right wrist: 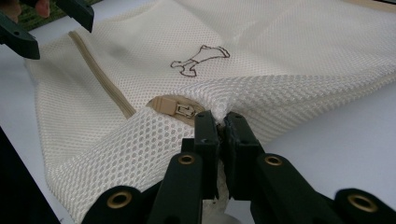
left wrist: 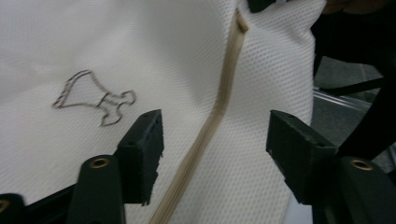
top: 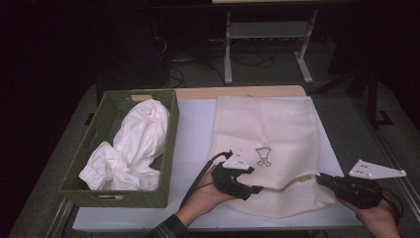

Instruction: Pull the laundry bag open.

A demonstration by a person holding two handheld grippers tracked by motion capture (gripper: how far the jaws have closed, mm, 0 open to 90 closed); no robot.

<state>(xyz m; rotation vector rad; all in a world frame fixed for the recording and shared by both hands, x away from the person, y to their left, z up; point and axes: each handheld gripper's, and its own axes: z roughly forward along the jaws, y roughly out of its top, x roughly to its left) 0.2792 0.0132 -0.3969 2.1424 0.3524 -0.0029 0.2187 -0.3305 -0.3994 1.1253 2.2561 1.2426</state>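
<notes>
High view shows my mesh laundry bag [top: 267,129] lying flat on the right half of the table [top: 193,144], with the green basket [top: 106,191] of white laundry [top: 133,148] well apart at the left. What my next move turns on is the tan zipper [left wrist: 219,112]: its long axis runs across the near part of the bag from left to right, and in the left gripper view it passes straight up between my left fingers [left wrist: 142,149], which stand on either side of it without pressing. My left gripper [top: 256,189] sits at the bag's near left edge, just beside the little outline figure [top: 263,156] stitched on the mesh, so it is the hand nearer the free run of the zipper. Its fingers are part open, a clear gap between them, holding nothing that I can see. My right gripper [right wrist: 220,122] is at the near right of the bag; in the right gripper view its fingers are pinched tight on a fold of mesh right beside the zipper pull [right wrist: 184,110], which lies just to their left, touching the cloth they hold. I judge the right hand is anchoring the bag while the left goes for the zipper.
</notes>
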